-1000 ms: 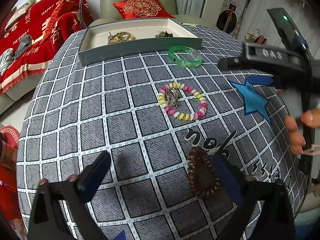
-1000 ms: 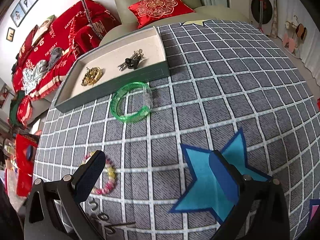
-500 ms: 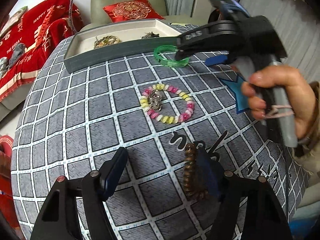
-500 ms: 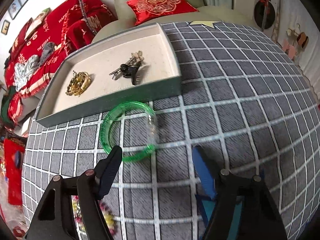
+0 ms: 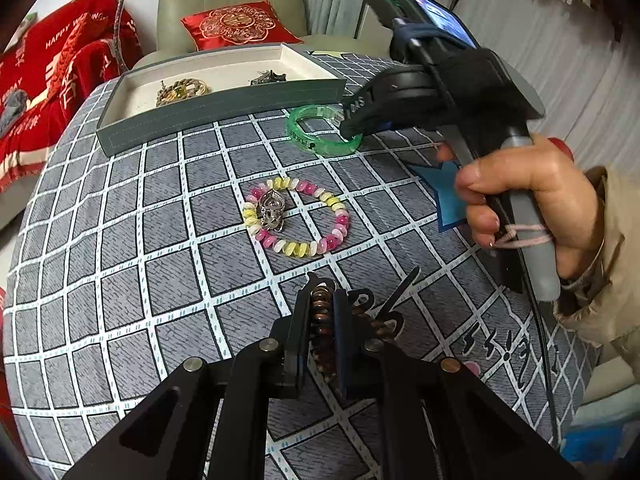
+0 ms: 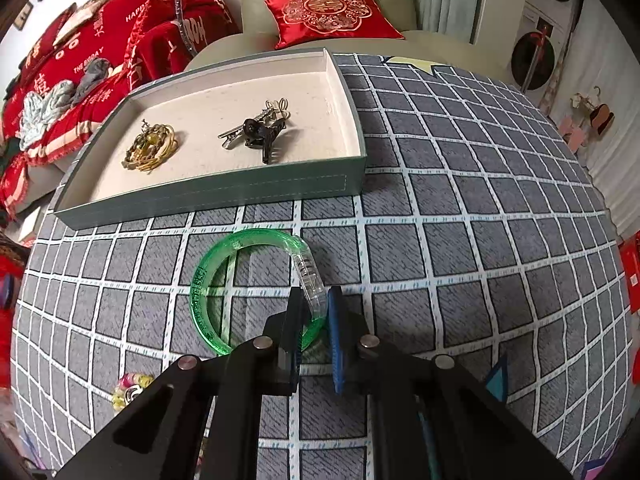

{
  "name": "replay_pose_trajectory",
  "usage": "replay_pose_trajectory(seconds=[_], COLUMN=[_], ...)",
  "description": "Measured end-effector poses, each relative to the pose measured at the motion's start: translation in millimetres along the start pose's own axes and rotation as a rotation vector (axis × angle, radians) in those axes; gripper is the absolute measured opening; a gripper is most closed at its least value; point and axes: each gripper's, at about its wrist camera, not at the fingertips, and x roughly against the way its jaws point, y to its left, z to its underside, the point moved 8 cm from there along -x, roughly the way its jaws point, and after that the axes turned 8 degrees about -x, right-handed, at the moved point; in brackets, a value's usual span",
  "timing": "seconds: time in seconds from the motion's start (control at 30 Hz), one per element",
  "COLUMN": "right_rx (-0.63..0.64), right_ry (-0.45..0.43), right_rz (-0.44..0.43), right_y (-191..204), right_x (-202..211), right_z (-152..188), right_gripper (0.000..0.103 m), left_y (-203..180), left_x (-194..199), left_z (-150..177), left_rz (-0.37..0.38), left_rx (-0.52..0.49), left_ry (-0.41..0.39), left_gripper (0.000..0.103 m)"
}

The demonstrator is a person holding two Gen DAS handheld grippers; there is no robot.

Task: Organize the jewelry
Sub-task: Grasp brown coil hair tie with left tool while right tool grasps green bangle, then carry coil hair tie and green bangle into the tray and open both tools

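My left gripper is shut on a brown beaded bracelet that lies on the grid-patterned cloth. My right gripper is shut on the near rim of a green translucent bangle, which also rests on the cloth; it also shows in the left wrist view with the right gripper on it. A pink and yellow beaded bracelet with a silver charm lies between them. The grey-green tray holds a gold piece and a dark hair clip.
The tray stands at the far side of the round table. A blue star patch is on the cloth under the right hand. A beige armchair with a red cushion and red blankets lie beyond the table.
Both grippers went from wide open to shut: the left closed on the brown bracelet, the right moved forward to the green bangle and closed on its rim.
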Motion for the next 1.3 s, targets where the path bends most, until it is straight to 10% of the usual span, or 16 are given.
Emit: replay_pose_trajectory(seconds=[0.77,1.3], right_rx=[-0.077,-0.016], right_ry=[-0.037,-0.099], right_rz=[-0.175,-0.179], right_y=[-4,16], right_x=[65,91], right_z=[16,-53], right_gripper=[0.013,0.013], left_y=[63,130], left_x=[47,74], left_z=[-32,-143], left_rz=[0.007,-0.064], left_rx=[0.140,0.130], left_ry=[-0.121,-0.246], left_gripper=[0.027,0.027])
